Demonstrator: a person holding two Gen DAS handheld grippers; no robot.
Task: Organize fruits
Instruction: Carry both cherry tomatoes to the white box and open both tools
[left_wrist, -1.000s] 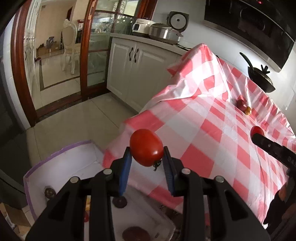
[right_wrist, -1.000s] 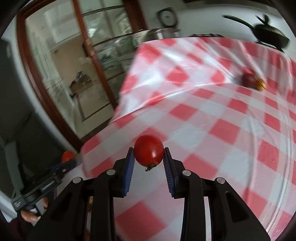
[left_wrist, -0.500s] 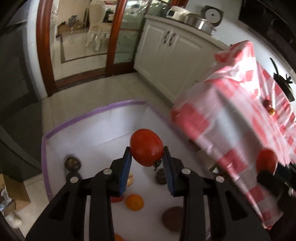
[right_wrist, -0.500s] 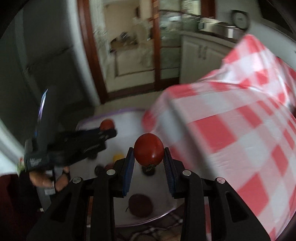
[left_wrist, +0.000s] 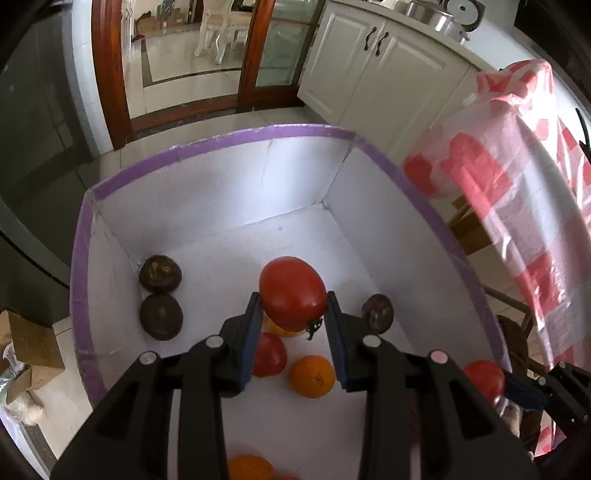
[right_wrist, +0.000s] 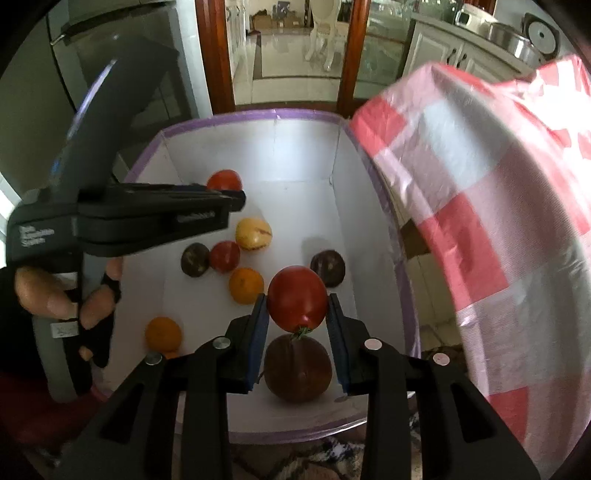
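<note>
Tomatoes sit pinched in both your grippers: the left gripper (left_wrist: 291, 321) clamps one tomato (left_wrist: 292, 291), the right gripper (right_wrist: 297, 325) another tomato (right_wrist: 297, 299), both hanging over the white box (left_wrist: 221, 192). Your left view alone shows two dark fruits (left_wrist: 160, 295) stacked against the box's left wall; your right view alone shows your hand (right_wrist: 62, 299) on the left tool and a yellow fruit (right_wrist: 254, 233). A second ago both grippers hung over the checked tablecloth (right_wrist: 498, 221); now that cloth lies off to the right.
</note>
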